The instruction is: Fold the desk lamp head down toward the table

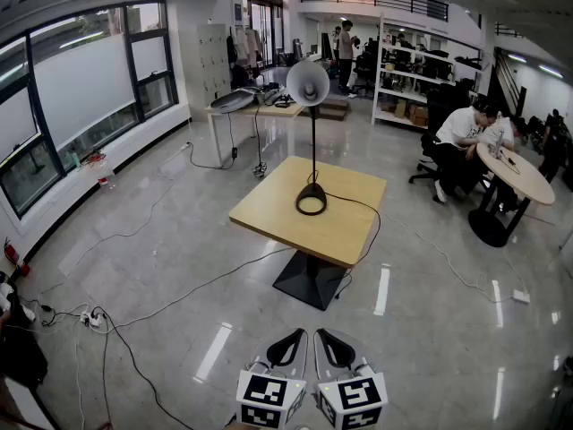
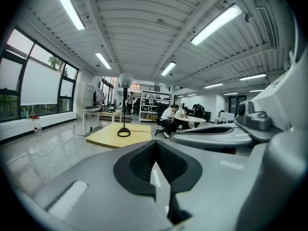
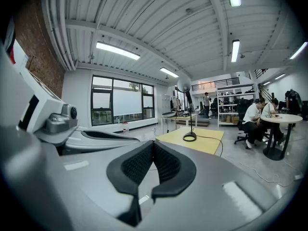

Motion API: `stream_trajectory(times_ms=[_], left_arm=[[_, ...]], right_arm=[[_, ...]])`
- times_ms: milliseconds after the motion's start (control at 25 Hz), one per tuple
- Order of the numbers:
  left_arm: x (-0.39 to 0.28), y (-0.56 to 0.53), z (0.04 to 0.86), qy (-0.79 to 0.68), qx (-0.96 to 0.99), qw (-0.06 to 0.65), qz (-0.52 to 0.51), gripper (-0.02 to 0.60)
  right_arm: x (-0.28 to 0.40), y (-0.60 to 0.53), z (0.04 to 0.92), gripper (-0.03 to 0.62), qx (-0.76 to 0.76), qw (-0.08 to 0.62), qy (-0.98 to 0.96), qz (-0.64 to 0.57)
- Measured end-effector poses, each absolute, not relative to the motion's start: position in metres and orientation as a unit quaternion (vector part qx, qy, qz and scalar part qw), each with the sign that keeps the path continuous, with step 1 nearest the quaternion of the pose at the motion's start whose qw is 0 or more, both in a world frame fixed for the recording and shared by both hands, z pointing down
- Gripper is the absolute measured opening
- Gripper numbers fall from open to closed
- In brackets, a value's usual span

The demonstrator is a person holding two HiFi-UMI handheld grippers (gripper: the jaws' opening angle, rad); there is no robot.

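While both hang low over the glossy grey floor (image 1: 161,249), well short of the wooden desk (image 1: 269,213), L gripper (image 1: 291,346) & R gripper (image 1: 331,346) have jaws clenched w/ nothing btwn. At mid-desk the desk lamp (image 1: 313,141) stands upright, head (image 1: 307,83) raised, cord (image 1: 372,231) trailing off. Windows (image 1: 85,88) left; shelving (image 1: 407,79), round table (image 1: 524,177) right.

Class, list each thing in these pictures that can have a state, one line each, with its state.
desk lamp: upright on the table, untouched
lamp head: raised, not yet folded down
left gripper: jaws shut, empty
right gripper: jaws shut, empty
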State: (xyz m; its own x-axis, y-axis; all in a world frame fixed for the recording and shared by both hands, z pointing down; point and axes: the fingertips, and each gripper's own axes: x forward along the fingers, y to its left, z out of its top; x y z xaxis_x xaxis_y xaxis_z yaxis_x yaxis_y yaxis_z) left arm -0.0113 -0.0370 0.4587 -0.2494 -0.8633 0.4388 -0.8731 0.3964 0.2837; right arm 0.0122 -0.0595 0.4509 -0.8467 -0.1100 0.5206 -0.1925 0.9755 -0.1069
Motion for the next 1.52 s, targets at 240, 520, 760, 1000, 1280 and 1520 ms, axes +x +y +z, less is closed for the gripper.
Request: stream_trajectory(times_ms=[240, 520, 760, 1000, 1280, 1520], left_arm=[[-0.012, -0.035, 0.458, -0.79, 0.55, 0.271, 0.014, 0.014], [-0.013, -0.034, 0.457, -0.789, 0.55, 0.275, 0.006, 0.014], [-0.013, -0.035, 0.466, -0.786, 0.551, 0.281, 0.011, 0.014], [-0.016, -0.036, 0.468, -0.786, 0.549, 0.283, 0.007, 0.014], [-0.025, -0.04, 0.468, -0.798, 0.537, 0.274, -0.003, 0.014], [-0.024, -0.047, 0.463, -0.794, 0.547, 0.265, -0.005, 0.014]], right_arm=[[0.01, -0.055, 0.448, 0.005, 0.072, 0.269, -0.958, 0.071], [0.009, -0.055, 0.452, 0.005, 0.075, 0.264, -0.959, 0.076], [0.008, -0.057, 0.456, 0.005, 0.076, 0.264, -0.959, 0.072], [0.007, -0.06, 0.455, 0.005, 0.075, 0.264, -0.959, 0.068], [-0.003, -0.062, 0.457, 0.006, 0.061, 0.257, -0.963, 0.058], [-0.002, -0.064, 0.456, 0.006, 0.066, 0.257, -0.963, 0.05]])
